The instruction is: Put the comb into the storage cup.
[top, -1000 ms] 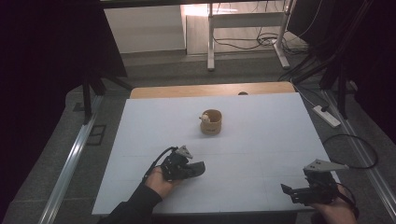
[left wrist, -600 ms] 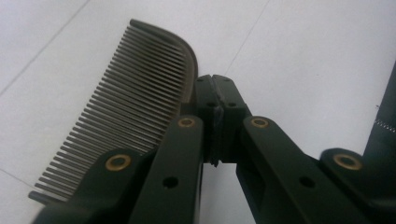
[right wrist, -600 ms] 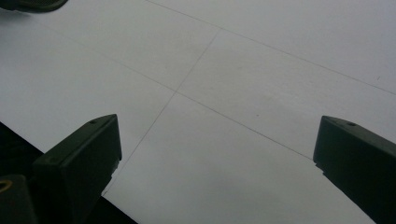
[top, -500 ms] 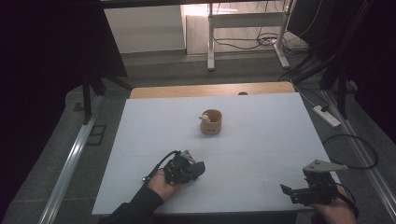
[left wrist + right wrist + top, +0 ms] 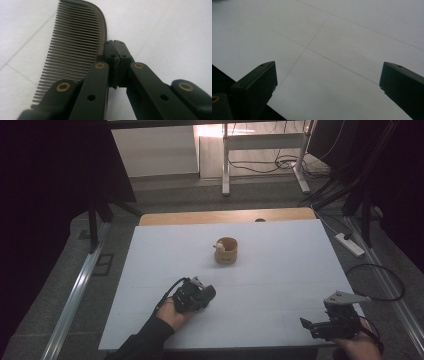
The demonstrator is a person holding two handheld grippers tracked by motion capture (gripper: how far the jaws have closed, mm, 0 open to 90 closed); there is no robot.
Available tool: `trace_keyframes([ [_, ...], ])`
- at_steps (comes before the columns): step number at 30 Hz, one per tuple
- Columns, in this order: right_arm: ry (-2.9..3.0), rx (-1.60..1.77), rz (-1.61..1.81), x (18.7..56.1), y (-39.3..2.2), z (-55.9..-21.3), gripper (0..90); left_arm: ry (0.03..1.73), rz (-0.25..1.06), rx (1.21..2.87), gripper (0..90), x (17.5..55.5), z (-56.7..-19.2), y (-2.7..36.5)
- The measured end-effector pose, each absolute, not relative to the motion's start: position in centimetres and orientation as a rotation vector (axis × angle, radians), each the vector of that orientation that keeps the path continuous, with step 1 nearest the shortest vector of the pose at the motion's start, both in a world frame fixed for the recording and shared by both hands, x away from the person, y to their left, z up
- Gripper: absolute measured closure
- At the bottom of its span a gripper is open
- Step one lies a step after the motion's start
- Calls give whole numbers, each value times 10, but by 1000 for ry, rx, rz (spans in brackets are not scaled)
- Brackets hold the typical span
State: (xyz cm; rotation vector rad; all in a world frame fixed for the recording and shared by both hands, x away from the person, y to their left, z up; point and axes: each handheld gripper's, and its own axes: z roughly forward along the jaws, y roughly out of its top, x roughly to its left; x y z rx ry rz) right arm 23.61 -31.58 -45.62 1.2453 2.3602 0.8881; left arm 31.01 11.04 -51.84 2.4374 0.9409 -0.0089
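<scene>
Dark plastic comb lies flat on the white counter, well short of the wooden cup, its spine pinched by the clenched left tool; lift level, teeth clear. Right tool hangs released

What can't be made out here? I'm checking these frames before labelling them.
- Comb: in the left gripper view its near end is hidden behind the shut left tongs; whether they pinch its spine cannot be told.
- Small pale thing at the rim of the wooden cup: too small in the high view to identify.
- Right tongs: open, cut off by the bottom edge.
</scene>
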Motion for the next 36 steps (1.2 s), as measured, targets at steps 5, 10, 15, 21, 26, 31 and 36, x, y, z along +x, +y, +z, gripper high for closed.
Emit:
trace_keyframes([
  [5,2364,1246,883,236,-315,-457,19,983,12,2423,884,317,-519,117],
  [10,2368,1245,877,237,-315,-457,19,1028,31,2411,884,322,-519,124],
  [15,2370,1246,874,237,-315,-457,19,1050,32,2400,884,326,-519,127],
  [21,2371,1244,875,237,-315,-457,21,1047,35,2400,883,324,-518,126],
  [26,2370,1243,877,237,-315,-457,21,1033,73,2389,868,320,-507,127],
  [31,2369,1244,878,237,-315,-457,22,1048,89,2360,812,315,-498,134],
  [36,2368,1243,876,236,-315,-457,22,1076,77,2344,726,312,-496,140],
])
